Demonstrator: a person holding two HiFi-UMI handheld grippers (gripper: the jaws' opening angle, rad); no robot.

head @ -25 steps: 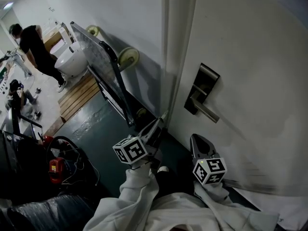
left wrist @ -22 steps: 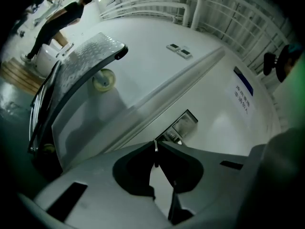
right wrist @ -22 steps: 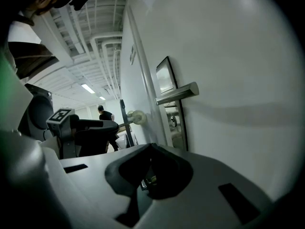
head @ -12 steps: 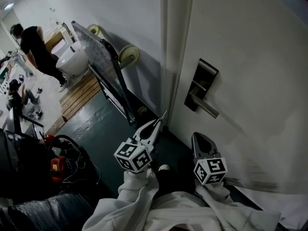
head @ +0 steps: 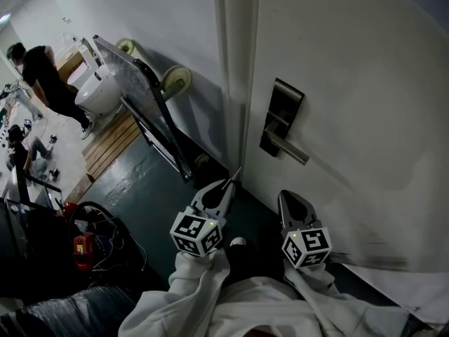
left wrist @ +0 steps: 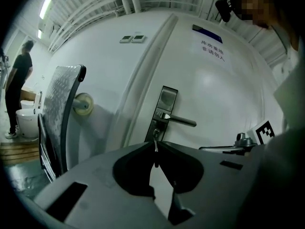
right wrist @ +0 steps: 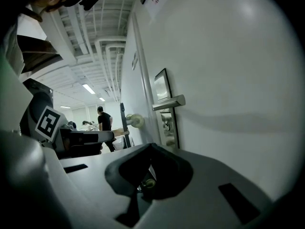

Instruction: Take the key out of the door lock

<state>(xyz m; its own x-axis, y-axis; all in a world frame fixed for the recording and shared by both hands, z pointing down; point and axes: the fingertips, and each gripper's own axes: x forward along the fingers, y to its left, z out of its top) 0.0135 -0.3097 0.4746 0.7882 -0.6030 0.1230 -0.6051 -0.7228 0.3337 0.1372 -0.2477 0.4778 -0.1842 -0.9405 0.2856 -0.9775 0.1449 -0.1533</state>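
The key [left wrist: 155,152] is seen as a thin metal sliver pinched at the tip of the left gripper [head: 228,185], whose jaws are pressed onto it. Its long axis is carried straight ahead of that gripper, toward the lock [left wrist: 156,133] just under the door handle [head: 289,150]. The key is judged to be clear of the lock, with a gap ahead of its tip. The right gripper [head: 292,201] is held alongside, jaws pressed together on nothing
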